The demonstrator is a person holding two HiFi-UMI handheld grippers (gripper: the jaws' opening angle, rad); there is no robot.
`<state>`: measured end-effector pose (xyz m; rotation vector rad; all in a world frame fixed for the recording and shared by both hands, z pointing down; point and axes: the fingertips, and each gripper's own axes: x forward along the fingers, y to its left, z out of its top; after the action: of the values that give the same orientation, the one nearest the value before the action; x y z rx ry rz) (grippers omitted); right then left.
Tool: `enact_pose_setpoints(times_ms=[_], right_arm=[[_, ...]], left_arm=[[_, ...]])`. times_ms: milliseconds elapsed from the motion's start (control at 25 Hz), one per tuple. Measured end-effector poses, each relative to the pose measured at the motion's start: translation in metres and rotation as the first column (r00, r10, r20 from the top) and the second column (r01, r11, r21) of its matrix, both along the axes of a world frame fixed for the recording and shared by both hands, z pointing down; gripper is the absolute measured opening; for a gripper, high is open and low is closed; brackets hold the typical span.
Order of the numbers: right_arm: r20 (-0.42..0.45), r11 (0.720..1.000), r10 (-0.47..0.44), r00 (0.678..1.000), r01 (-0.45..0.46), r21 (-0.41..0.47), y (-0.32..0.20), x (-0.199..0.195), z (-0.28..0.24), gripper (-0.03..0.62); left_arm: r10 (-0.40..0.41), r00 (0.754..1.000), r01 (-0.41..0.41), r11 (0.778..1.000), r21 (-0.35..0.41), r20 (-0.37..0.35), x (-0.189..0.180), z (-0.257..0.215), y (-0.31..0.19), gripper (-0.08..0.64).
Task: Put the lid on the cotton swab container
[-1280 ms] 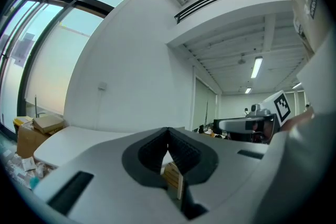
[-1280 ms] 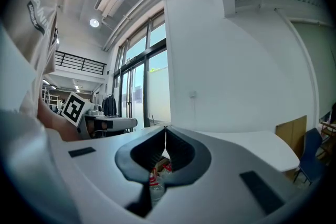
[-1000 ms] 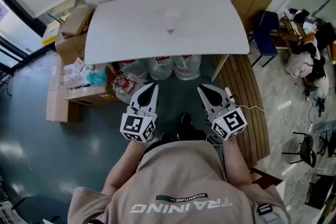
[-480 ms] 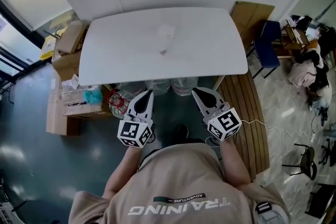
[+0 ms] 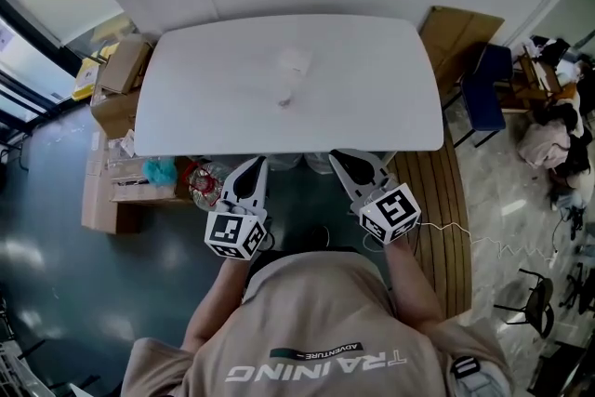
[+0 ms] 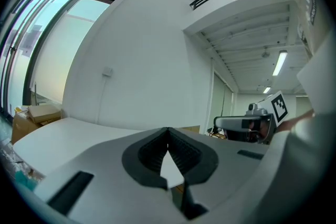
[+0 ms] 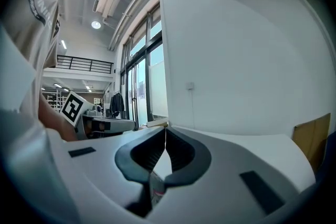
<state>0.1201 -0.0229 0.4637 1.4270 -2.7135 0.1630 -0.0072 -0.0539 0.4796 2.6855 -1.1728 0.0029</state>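
Note:
On the white table (image 5: pixel 204 98) a small pale cotton swab container (image 5: pixel 294 62) stands near the middle. A smaller item (image 5: pixel 285 96), perhaps its lid, lies just in front of it; both are too faint to tell apart well. My left gripper (image 5: pixel 251 167) and right gripper (image 5: pixel 346 159) hang side by side just short of the table's near edge, well away from the container. The left gripper view shows the left gripper (image 6: pixel 168 131) with jaws closed tip to tip and nothing between them. The right gripper (image 7: pixel 166 128) looks the same in its own view.
Cardboard boxes (image 5: pixel 116 70) are stacked left of the table, and bags (image 5: pixel 200 186) sit beneath its front edge. A brown board (image 5: pixel 446 33) and a blue chair (image 5: pixel 483 88) stand at the right. A wooden floor strip (image 5: pixel 437 191) runs beside my right arm.
The table has come lower and closer in the head view. Both grippers have moved up to its near edge. Their jaws stayed shut throughout.

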Motion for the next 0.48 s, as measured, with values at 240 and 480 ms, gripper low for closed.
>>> enact_pose_setpoints(times_ms=[240, 480], right_arm=[[0.005, 1.000, -0.028, 1.000, 0.028, 0.005, -0.016, -0.004, -0.001, 0.018], [-0.032, 1.000, -0.030, 0.999, 0.030, 0.007, -0.042, -0.013, 0.000, 0.018]], left_arm=[[0.006, 1.000, -0.006, 1.000, 0.009, 0.007, 0.010, -0.004, -0.008, 0.013], [0.017, 1.000, -0.018, 1.000, 0.015, 0.008, 0.006, -0.003, -0.038, 0.012]])
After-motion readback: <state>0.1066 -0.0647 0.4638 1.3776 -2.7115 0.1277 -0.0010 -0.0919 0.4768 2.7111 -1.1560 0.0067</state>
